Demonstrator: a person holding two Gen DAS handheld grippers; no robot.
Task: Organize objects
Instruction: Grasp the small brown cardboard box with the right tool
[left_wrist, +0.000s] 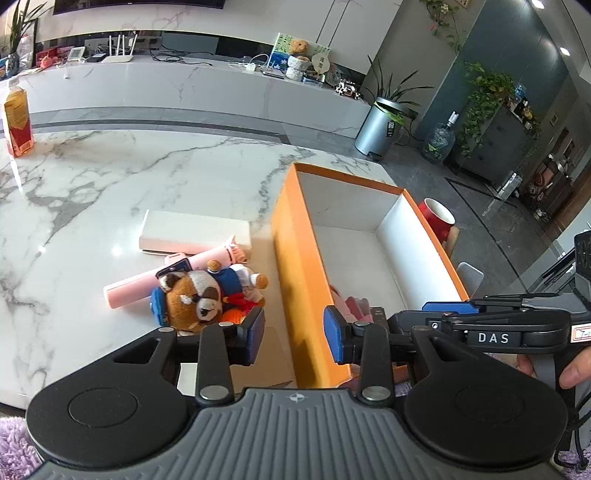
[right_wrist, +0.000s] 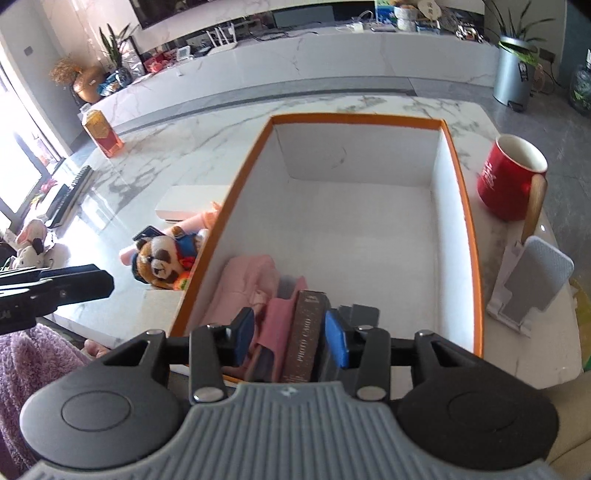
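An orange box (left_wrist: 295, 266) with a white inside (right_wrist: 354, 229) stands on the marble table. Its near end holds a pink cloth (right_wrist: 251, 284), a pink pouch (right_wrist: 277, 325) and a brown book (right_wrist: 308, 332). My right gripper (right_wrist: 290, 341) is open over the near end, its fingers on either side of the pouch and book, touching neither clearly. My left gripper (left_wrist: 294, 332) is open and empty, straddling the box's left wall. A plush raccoon (left_wrist: 199, 295) lies left of the box on a pink tube (left_wrist: 147, 280), next to a white flat box (left_wrist: 192, 232).
A red mug (right_wrist: 509, 181) and a grey phone stand (right_wrist: 532, 284) sit right of the box. An orange carton (left_wrist: 17, 122) stands at the table's far left. A white card (left_wrist: 236, 369) lies by the near edge. Purple fleece (right_wrist: 40, 354) is at the lower left.
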